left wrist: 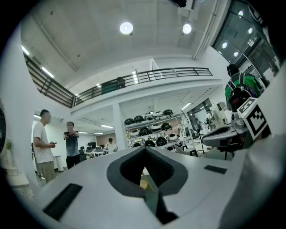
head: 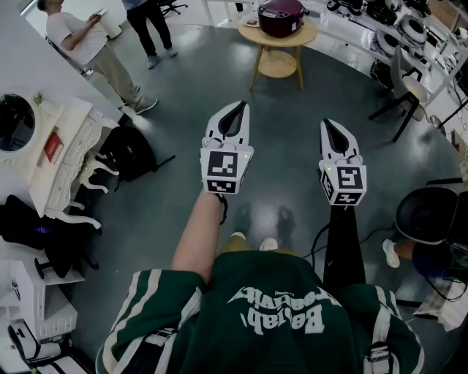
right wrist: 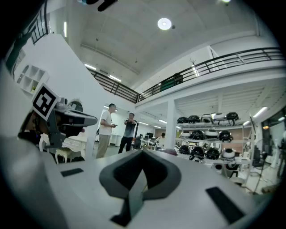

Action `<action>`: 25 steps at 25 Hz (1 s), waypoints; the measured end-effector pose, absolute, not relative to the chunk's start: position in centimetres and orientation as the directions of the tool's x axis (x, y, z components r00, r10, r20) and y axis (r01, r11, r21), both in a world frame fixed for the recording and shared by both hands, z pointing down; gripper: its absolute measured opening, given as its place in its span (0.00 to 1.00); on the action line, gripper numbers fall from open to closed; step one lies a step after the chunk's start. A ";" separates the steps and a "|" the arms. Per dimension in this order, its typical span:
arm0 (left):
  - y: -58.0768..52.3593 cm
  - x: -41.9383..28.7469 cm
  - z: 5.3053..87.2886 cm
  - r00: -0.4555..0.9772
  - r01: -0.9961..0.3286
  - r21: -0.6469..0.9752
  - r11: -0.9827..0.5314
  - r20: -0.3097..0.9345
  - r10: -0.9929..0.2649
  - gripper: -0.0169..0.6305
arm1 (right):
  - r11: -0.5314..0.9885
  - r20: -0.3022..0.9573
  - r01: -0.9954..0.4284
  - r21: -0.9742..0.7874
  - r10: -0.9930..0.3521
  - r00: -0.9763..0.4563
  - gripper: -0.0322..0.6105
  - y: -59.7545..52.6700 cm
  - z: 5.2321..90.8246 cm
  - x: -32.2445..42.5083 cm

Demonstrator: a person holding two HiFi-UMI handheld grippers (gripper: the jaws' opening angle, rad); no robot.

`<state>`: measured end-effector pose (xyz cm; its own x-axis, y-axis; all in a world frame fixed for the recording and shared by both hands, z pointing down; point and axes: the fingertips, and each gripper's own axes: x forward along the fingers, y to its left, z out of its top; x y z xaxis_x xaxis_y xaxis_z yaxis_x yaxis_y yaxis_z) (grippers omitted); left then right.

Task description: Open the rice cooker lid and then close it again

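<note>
The rice cooker (head: pixel 281 16), dark maroon with its lid down, stands on a small round wooden table (head: pixel 278 38) far ahead at the top of the head view. Both grippers are held level over the grey floor, well short of it. My left gripper (head: pixel 242 105) is shut with nothing between its jaws. My right gripper (head: pixel 326 123), beside it, is also shut and empty. In the left gripper view the left gripper (left wrist: pixel 145 149) shows its tips meeting. In the right gripper view the right gripper (right wrist: pixel 143 152) is shut too, and the maroon cooker (right wrist: pixel 170 151) peeks just past it.
Two people (head: pixel 82 38) stand at the far left. A white ornate table (head: pixel 66 157) and a black bag (head: pixel 129 152) sit on the left. A black chair (head: pixel 428 213) is at the right, another chair (head: pixel 402 82) further on. Shelves of cookers (head: pixel 409 25) line the far right.
</note>
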<state>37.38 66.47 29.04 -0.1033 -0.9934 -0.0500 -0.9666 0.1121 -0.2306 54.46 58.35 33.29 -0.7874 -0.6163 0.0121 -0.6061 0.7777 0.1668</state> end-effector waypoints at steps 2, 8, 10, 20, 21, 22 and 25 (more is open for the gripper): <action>66.3 37.4 29.3 -0.108 -0.967 -0.228 0.115 -0.044 -0.993 0.02 | 0.777 0.012 -0.608 0.164 -0.618 -0.786 0.05 58.2 33.3 54.7; 65.4 39.1 29.4 -0.067 -0.972 -0.222 0.072 -0.031 -0.997 0.02 | 0.784 0.014 -0.605 0.139 -0.613 -0.790 0.05 57.5 33.6 55.3; 65.2 39.1 29.1 -0.054 -0.974 -0.218 0.061 -0.034 -0.998 0.02 | 0.787 0.003 -0.607 0.108 -0.611 -0.792 0.05 57.2 33.4 55.0; 61.1 34.8 29.9 -0.060 -0.974 -0.217 0.066 -0.035 -0.998 0.02 | 0.798 -0.003 -0.597 0.080 -0.598 -0.801 0.05 53.5 34.6 51.1; 60.3 33.8 30.1 -0.062 -0.975 -0.211 0.068 -0.036 -0.997 0.02 | 0.799 -0.002 -0.596 0.081 -0.598 -0.802 0.06 52.8 34.8 50.2; 59.5 32.8 30.3 -0.064 -0.976 -0.204 0.070 -0.039 -0.997 0.02 | 0.799 -0.001 -0.595 0.081 -0.597 -0.802 0.05 51.9 35.0 49.2; 56.2 29.4 30.9 -0.056 -0.979 -0.196 0.064 -0.047 -0.997 0.02 | 0.795 0.003 -0.601 0.080 -0.604 -0.797 0.05 48.7 35.7 45.7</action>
